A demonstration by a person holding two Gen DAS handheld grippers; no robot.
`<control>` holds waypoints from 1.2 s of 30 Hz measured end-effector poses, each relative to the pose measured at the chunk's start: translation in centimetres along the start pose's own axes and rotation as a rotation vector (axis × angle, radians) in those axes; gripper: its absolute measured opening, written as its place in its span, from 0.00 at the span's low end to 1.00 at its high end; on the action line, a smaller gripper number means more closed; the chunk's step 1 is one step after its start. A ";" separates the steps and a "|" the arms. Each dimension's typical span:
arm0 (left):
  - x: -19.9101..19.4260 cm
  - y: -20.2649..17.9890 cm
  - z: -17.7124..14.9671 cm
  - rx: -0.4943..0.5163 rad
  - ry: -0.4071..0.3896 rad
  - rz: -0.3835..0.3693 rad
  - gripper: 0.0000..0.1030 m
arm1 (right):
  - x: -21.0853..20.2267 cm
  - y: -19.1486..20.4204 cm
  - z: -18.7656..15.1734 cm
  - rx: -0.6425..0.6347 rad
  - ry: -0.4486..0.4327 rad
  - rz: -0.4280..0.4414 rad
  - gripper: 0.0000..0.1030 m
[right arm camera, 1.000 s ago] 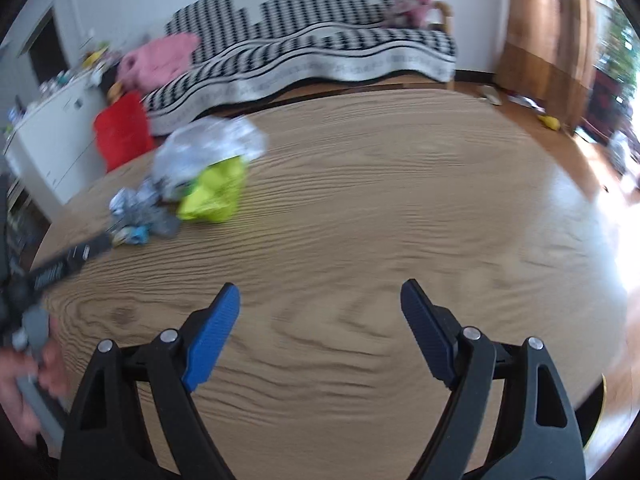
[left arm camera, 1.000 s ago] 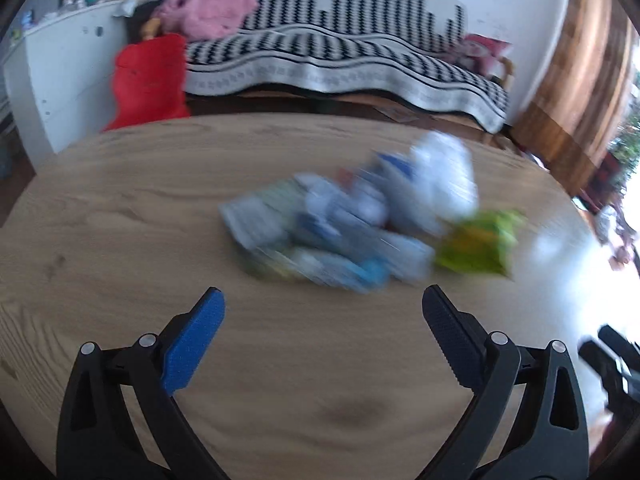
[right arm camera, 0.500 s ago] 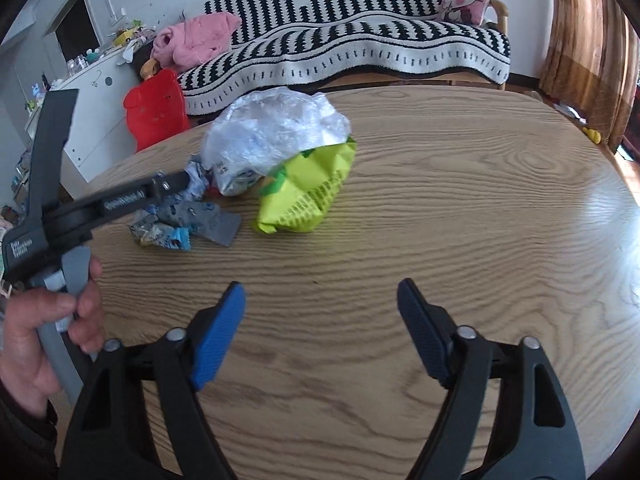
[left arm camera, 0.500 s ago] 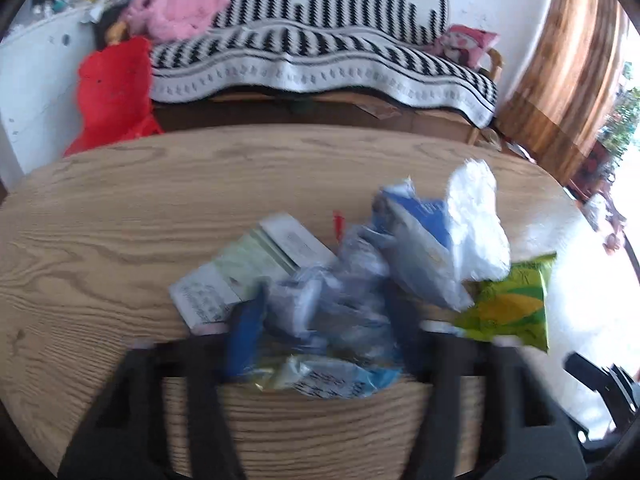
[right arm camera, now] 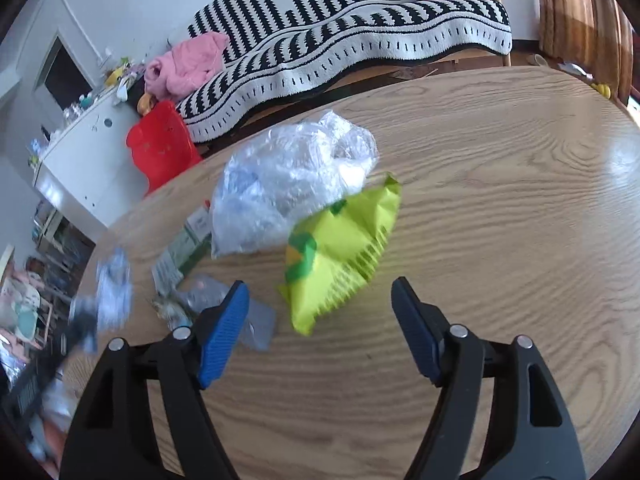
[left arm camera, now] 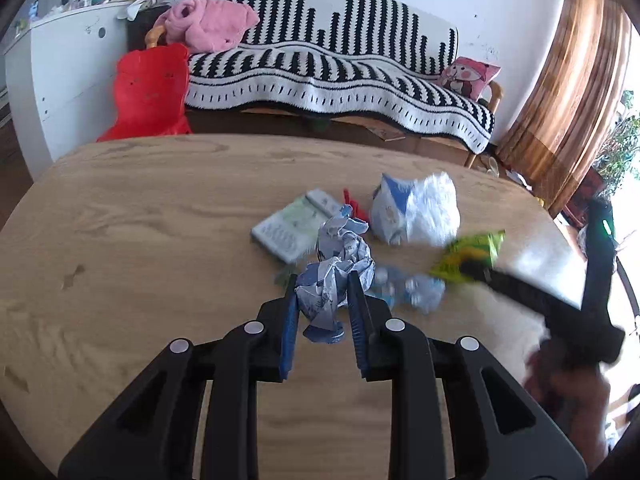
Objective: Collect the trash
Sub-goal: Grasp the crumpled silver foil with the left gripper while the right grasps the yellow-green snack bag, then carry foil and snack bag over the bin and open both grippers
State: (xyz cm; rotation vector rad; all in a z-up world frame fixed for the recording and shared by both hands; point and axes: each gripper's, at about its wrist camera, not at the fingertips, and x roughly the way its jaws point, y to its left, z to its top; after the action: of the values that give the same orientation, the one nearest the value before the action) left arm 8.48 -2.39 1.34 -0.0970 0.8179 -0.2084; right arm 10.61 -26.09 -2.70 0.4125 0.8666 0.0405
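Wooden surface point(left arm camera: 140, 220) still strewn mid-frame: clear plastic bag point(right arm camera: 288, 176), yellow-green snack packet point(right arm camera: 340, 252), flat pale carton point(left arm camera: 292, 224), small wrappers beside them, all uncollected. Lower centre of the left view, left tool point(left arm camera: 322, 312) closing on a crumpled blue-white wrapper point(left arm camera: 332, 280), pads pressing both flanks. Right tool point(right arm camera: 320, 320) gaping wide, empty, just short of the snack packet; early days.

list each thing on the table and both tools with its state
left tool: closing on the crumpled blue-white wrapper, pads pressing it
right tool: open, empty, just short of the green snack bag
green snack bag: flat on the table, creased
clear plastic bag: crumpled, resting
pale flat packet: lying flat
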 end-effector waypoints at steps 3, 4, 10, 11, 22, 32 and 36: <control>-0.3 -0.2 -1.6 -0.005 0.030 0.009 0.22 | 0.9 -0.2 0.3 0.000 0.030 0.017 0.37; -0.2 -0.3 -2.0 -0.005 0.040 0.009 0.22 | 0.8 -0.3 0.2 -0.001 0.034 0.026 0.35; -0.2 -3.1 -3.2 0.046 0.061 0.005 0.22 | -3.5 -0.5 -1.5 -0.099 0.026 -0.008 0.34; -0.3 -3.7 -3.2 0.051 0.065 -0.002 0.22 | -4.7 -1.0 -1.9 -0.107 0.022 -0.014 0.34; -2.8 -15.6 -6.2 0.188 0.067 -0.136 0.22 | -16.3 -10.2 -7.5 -0.147 0.044 -0.113 0.34; -4.7 -30.3 -13.1 0.374 0.129 -0.316 0.22 | -26.8 -25.3 -14.4 -0.009 0.052 -0.296 0.34; -5.5 -36.7 -18.0 0.484 0.163 -0.390 0.22 | -29.2 -31.5 -17.6 0.062 0.089 -0.358 0.34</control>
State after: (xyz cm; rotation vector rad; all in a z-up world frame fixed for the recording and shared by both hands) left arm -13.78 -37.10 -0.93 0.2218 0.8849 -0.7838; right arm -25.65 -55.02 -3.05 0.3103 1.0208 -0.3013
